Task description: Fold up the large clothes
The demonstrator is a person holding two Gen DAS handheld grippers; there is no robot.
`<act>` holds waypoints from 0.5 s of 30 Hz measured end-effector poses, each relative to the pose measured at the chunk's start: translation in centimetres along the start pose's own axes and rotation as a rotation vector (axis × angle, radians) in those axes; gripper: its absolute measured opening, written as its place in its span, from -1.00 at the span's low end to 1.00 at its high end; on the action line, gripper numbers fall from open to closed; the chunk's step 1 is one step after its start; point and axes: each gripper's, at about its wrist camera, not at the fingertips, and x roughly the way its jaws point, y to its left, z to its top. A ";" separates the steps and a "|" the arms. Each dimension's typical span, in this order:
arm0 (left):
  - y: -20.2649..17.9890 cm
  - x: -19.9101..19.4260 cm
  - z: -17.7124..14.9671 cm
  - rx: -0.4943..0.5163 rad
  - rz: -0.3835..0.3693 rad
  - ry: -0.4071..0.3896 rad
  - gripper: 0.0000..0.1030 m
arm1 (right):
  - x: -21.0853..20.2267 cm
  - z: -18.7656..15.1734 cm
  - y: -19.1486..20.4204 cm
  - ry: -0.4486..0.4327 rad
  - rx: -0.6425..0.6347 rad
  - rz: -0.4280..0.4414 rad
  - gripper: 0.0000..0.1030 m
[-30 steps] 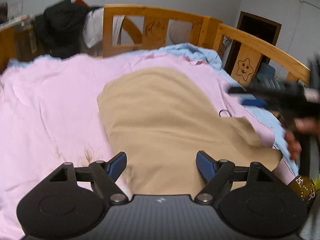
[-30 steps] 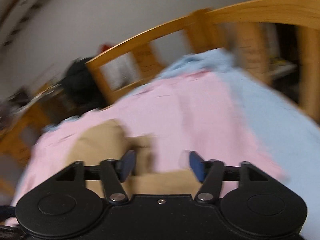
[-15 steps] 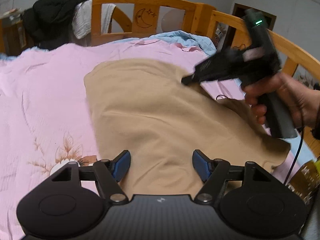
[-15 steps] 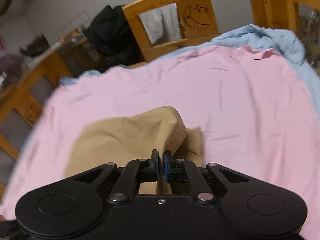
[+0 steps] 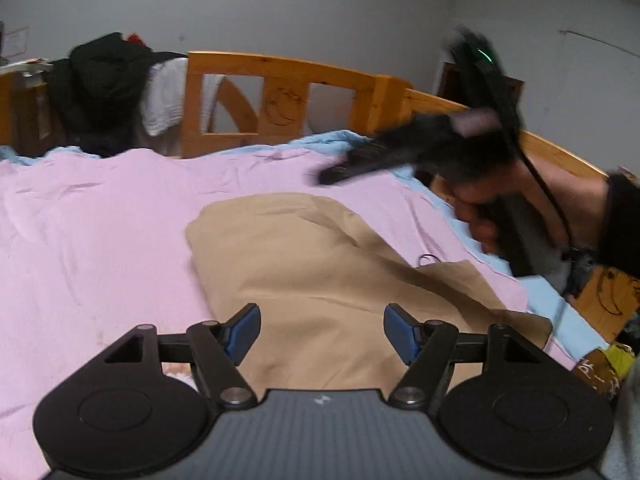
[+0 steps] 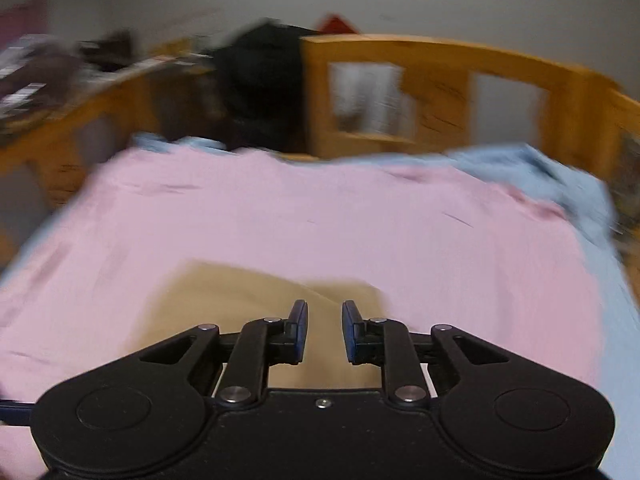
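The left gripper point(image 5: 322, 334) hovers over the near part of the tan garment point(image 5: 320, 272), jaws wide and holding nothing. The right gripper point(image 6: 324, 330) has its jaws parted narrowly, empty; half a second ago they were clamped on a raised fold of the garment, which now lies flat on the pink sheet point(image 5: 100, 220) near the bed's point(image 5: 280, 80) near edge.

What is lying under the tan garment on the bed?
The tan garment lies on a pink sheet, with a light blue sheet showing beyond its right edge. Anything beneath the garment's middle is covered.
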 end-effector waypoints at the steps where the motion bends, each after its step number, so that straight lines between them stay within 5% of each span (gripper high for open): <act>1: 0.0 0.3 0.0 0.003 -0.035 0.011 0.22 | 0.5 0.7 1.1 0.008 -0.023 0.058 -0.60; 5: -1.1 2.5 -1.2 0.069 -0.069 0.125 -0.06 | 5.1 1.8 5.8 0.166 -0.220 0.191 -0.59; 8: -0.7 3.4 -1.9 0.032 -0.056 0.151 -0.06 | 8.4 0.1 7.5 0.284 -0.383 0.158 -0.59; 15: -1.5 3.1 -1.3 0.052 -0.034 0.178 -0.13 | 9.0 -1.0 5.6 0.276 -0.256 0.188 -0.60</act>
